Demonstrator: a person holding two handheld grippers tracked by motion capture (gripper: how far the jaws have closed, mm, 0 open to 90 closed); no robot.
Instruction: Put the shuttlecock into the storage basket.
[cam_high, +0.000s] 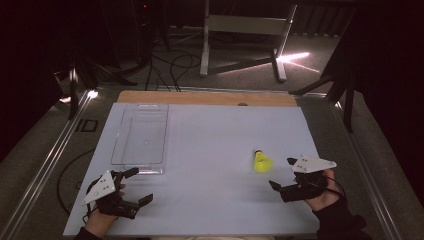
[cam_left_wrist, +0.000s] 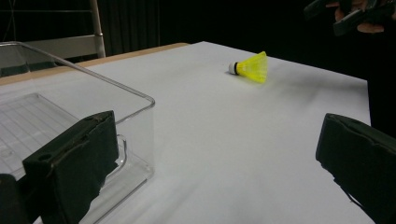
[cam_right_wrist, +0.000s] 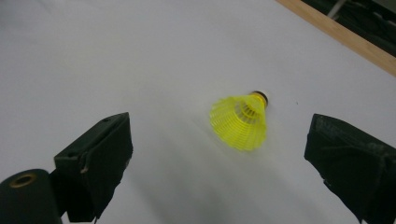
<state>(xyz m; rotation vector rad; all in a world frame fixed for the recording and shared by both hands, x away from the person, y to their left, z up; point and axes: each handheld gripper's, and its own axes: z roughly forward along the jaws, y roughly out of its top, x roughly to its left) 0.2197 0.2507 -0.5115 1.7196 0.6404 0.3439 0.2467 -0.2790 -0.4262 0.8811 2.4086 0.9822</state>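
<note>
A yellow shuttlecock (cam_high: 261, 162) lies on its side on the white table sheet (cam_high: 210, 150), right of centre; it also appears as the shuttlecock (cam_left_wrist: 251, 67) and the shuttlecock (cam_right_wrist: 240, 121). My right gripper (cam_high: 280, 173) is open just right of and nearer than it, jaws wide apart with nothing between them; the right gripper (cam_right_wrist: 219, 154) faces the shuttlecock's skirt. A clear plastic tray (cam_high: 140, 139) sits empty on the left. My left gripper (cam_high: 140, 186) is open just in front of the tray's near end, and the left gripper (cam_left_wrist: 215, 154) has the tray (cam_left_wrist: 93, 93) beside its left jaw.
A wooden table edge (cam_high: 205, 97) runs along the far side of the sheet. Beyond it stand a metal frame (cam_high: 245, 30) and cables on the floor. The other hand and its gripper (cam_left_wrist: 355, 14) show at the top right of the left gripper view.
</note>
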